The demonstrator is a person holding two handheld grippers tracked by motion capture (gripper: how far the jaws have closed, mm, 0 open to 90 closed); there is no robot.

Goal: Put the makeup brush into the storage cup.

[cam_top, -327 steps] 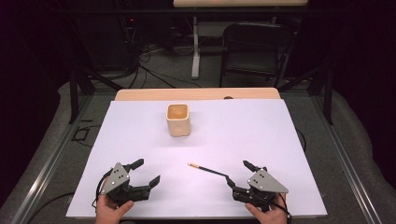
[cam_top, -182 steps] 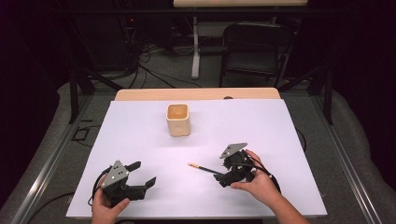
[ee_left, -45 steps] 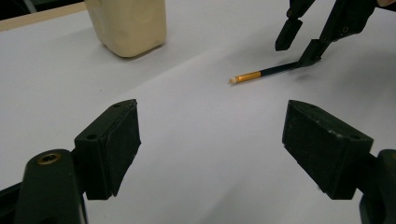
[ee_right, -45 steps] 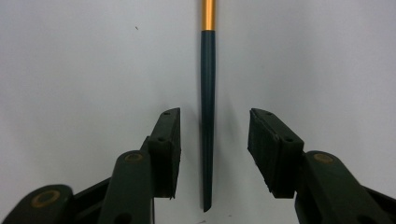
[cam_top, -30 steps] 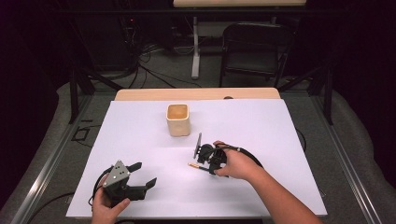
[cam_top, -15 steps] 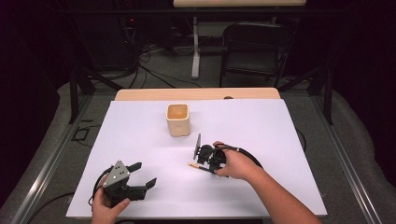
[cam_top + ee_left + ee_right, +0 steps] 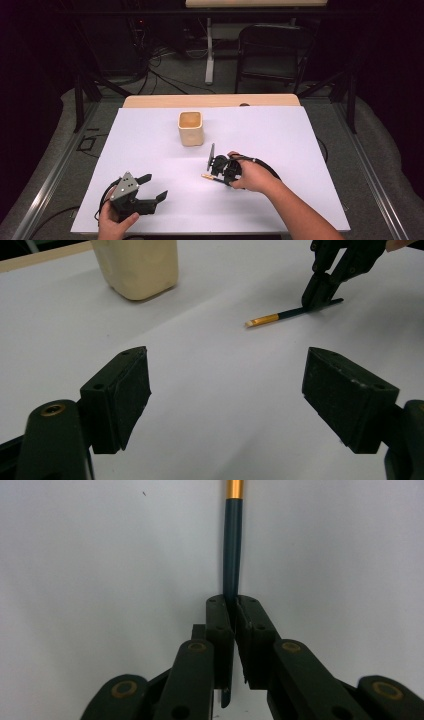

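Observation:
A thin paintbrush [image 7: 206,176] with a dark teal handle [image 7: 232,545] and a gold ferrule lies on the white table [image 7: 280,135], near its middle. My right gripper [image 7: 219,173] comes at it from the right, rolled on its side, and its jaws [image 7: 233,605] are shut on the handle. The left gripper view shows the brush [image 7: 280,316] flat on the table with the right gripper [image 7: 317,295] pinching its far end. My left gripper [image 7: 155,186] rests at the front left, open [image 7: 230,385], nothing between its pads.
A cream square cup [image 7: 191,128] stands upright behind the brush, toward the table's back middle, and sits at the upper left [image 7: 137,265] of the left gripper view. A folding chair [image 7: 272,55] and cables are on the floor beyond the table.
My right hand has come from the front right corner to the brush at mid-table and rolled onto its side. Over the last second nothing visibly moved. The left gripper has stayed put.

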